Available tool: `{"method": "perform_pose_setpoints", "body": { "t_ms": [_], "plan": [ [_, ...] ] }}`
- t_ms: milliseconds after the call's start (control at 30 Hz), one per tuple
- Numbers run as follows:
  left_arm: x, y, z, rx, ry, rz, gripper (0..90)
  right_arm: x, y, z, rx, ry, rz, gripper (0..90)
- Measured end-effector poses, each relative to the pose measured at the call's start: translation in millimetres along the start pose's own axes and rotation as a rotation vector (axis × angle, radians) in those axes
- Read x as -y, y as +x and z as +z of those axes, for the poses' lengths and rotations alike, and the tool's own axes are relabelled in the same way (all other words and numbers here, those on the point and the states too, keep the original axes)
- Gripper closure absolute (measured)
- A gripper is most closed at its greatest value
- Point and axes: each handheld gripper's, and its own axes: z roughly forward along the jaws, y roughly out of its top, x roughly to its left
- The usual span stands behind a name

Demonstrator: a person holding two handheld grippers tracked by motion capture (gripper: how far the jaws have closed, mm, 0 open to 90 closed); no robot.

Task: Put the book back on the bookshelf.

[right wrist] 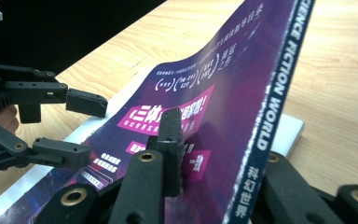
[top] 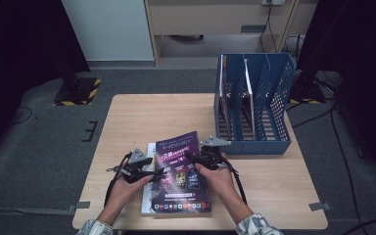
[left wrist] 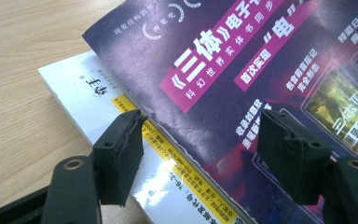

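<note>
your right gripper [top: 192,157] is pinching the purple magazine [top: 182,171] by its spine edge: in the right gripper view one jaw presses down on the cover and the other sits under the spine, with the white lettering of the spine running up between them. that edge of the magazine is raised off what lies below, and the cover bows upward from the grip.

your left gripper [top: 157,172] is at the magazine's opposite edge with its jaws spread. in the left gripper view one pad [left wrist: 119,156] sits at the magazine's edge over the yellow strip of the white book [left wrist: 81,91] underneath, and the other pad hovers over the purple cover; neither is squeezing anything. from the right gripper view the same left gripper [right wrist: 77,128] shows its two jaws parted, one above the other, just at the magazine's far edge.

the magazine lies on top of the white book near the front edge of the wooden table [top: 142,115], between your two hands. the book sticks out from under the magazine on the left side and along the front edge. the blue file rack [top: 254,105] stands on the table beyond your right hand [top: 220,178], near the right back corner, apart from the magazine, with a couple of thin items standing upright in its left slots.
</note>
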Motion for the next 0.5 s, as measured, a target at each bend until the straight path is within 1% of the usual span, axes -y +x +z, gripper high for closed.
{"method": "perform_pose_setpoints", "body": {
  "t_ms": [267,500],
  "plan": [
    [-0.2,-0.3,0.7,0.009,0.002,-0.01,29.7,-6.4,2.7,-6.6,0.017,-0.03,-0.046,76.9],
    [-0.1,0.0,1.9,0.013,0.003,-0.015,26.0,-13.9,10.4,-11.8,0.026,-0.061,-0.117,78.3]
  ]
}}
